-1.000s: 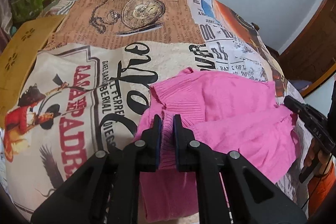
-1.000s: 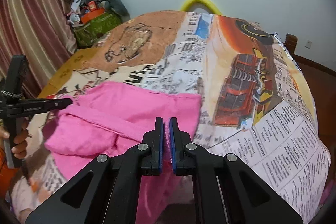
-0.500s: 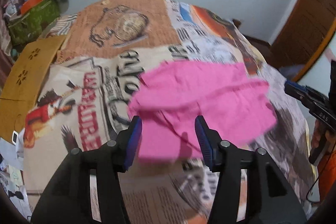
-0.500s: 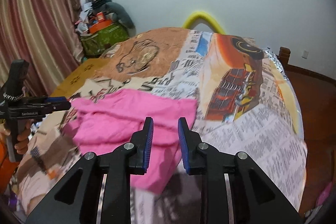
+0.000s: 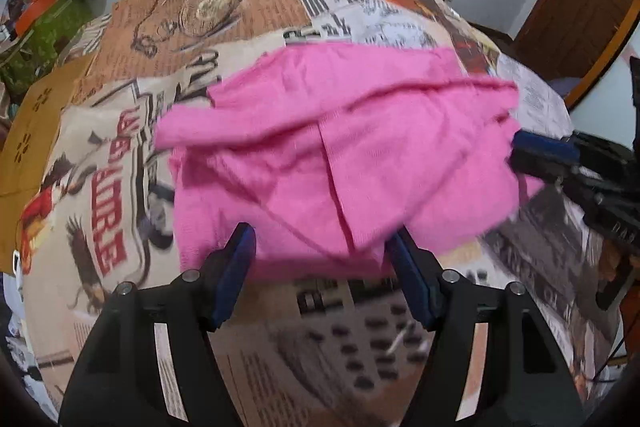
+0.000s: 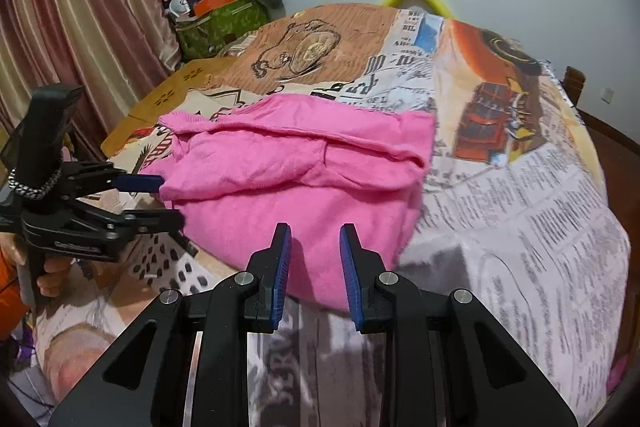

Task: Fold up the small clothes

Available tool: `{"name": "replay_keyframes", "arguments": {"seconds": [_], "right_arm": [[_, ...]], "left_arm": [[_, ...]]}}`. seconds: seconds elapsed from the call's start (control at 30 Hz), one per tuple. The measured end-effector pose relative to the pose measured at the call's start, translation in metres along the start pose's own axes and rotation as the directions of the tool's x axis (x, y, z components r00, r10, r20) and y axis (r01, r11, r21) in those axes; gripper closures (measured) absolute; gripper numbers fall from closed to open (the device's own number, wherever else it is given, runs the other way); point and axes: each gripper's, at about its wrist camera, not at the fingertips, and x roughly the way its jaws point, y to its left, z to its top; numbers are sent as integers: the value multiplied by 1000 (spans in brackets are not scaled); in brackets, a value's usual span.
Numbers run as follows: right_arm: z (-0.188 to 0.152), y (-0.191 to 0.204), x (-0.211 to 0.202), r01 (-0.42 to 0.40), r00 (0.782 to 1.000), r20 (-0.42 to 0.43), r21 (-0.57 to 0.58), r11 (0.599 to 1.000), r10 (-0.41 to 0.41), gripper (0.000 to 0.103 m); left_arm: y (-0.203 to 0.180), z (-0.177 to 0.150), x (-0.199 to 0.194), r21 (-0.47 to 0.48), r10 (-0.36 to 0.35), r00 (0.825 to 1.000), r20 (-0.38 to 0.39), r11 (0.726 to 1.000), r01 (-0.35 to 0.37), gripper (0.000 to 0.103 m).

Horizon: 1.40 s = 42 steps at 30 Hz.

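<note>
Pink garment lies folded on the printed cloth

Pink garment (image 6: 304,171) rests loosely folded on the printed cloth (image 6: 520,195) that covers the table, one layer doubled over the rest. Left gripper (image 5: 324,267) hangs at its near edge with jaws opening, nothing pinched between them. Right gripper (image 6: 314,259) sits at the garment's near edge too, jaws released and apart, their pads off the fabric. A striped curtain (image 6: 80,7) hangs behind.
</note>
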Motion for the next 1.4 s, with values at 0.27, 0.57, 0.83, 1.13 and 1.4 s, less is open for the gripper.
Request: {"name": "replay_keyframes", "arguments": {"seconds": [0.27,0.57,0.83,1.13,1.4], "right_arm": [[37,-5,37,6,1000,-14,-58,998,-7,69],[70,-34,16,31,990,138,66,997,-40,69],[37,-60,14,102,993,55,90,991,-107,58],[44,-62,34,87,995,50,75,993,-91,58],[43,-60,61,88,996,13,79,993,-89,96]], "left_arm": [[24,54,7,33,97,993,65,995,-99,35],[85,86,-11,-168,74,987,141,985,-50,35],[84,53,13,-140,18,998,53,990,-10,35],[84,71,38,-177,-81,996,43,980,87,59],[81,75,47,-172,-78,996,53,981,86,88]]}}
